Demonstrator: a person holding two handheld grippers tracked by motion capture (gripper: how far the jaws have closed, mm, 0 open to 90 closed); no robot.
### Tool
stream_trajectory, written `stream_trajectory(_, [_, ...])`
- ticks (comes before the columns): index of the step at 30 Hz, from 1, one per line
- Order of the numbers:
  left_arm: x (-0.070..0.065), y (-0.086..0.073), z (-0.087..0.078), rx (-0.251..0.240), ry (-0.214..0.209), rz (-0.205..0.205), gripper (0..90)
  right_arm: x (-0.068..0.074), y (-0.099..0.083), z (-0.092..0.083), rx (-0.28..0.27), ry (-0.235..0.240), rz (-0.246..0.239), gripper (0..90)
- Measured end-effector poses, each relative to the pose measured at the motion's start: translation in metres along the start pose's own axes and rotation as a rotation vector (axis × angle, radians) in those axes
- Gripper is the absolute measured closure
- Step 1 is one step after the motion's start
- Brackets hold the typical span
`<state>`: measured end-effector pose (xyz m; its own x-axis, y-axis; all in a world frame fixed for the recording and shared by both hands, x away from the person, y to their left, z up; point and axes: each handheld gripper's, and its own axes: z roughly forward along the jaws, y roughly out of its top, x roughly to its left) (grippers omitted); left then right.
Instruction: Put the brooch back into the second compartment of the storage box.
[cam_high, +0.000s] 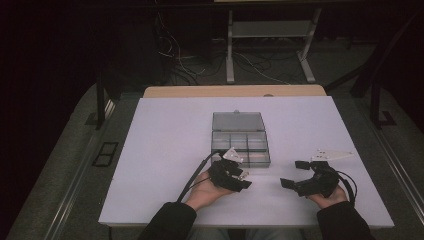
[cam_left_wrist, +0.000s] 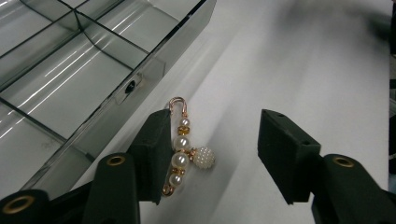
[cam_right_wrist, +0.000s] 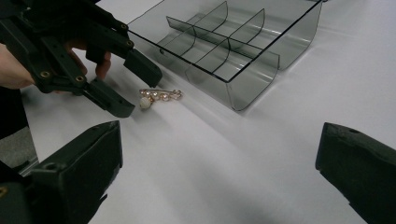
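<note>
1. Between my left gripper's (cam_left_wrist: 212, 156) jaws lies the pearl brooch pin (cam_left_wrist: 183, 151) on the white table (cam_left_wrist: 303, 70), touching the left pad and well clear of the right one; the jaws stand apart, nothing clamped yet.
2. Closing could go wrong, I judge: only one pad touches, so it may shove the pin sideways, or the dangling bead could roll it flat and out of the pinch.
3. Just beyond my left jaw sits the clear compartment box (cam_left_wrist: 88, 84); a careless lift could knock its wall.
4. My left hand (cam_high: 207, 192) tilts the gripper down toward the table.
5. My right gripper (cam_right_wrist: 219, 172) rests nearby, wide apart, empty.
</note>
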<state>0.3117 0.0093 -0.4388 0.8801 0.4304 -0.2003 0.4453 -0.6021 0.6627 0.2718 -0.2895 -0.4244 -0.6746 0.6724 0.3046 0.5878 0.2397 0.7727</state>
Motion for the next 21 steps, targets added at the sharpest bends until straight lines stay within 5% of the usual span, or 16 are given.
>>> stream_trajectory(21, [0.001, -0.0017, 0.0079, -0.001, 0.088, 0.034, 76.1, -0.0009, -0.0002, 0.0, -0.007, 0.017, 0.008, 0.4])
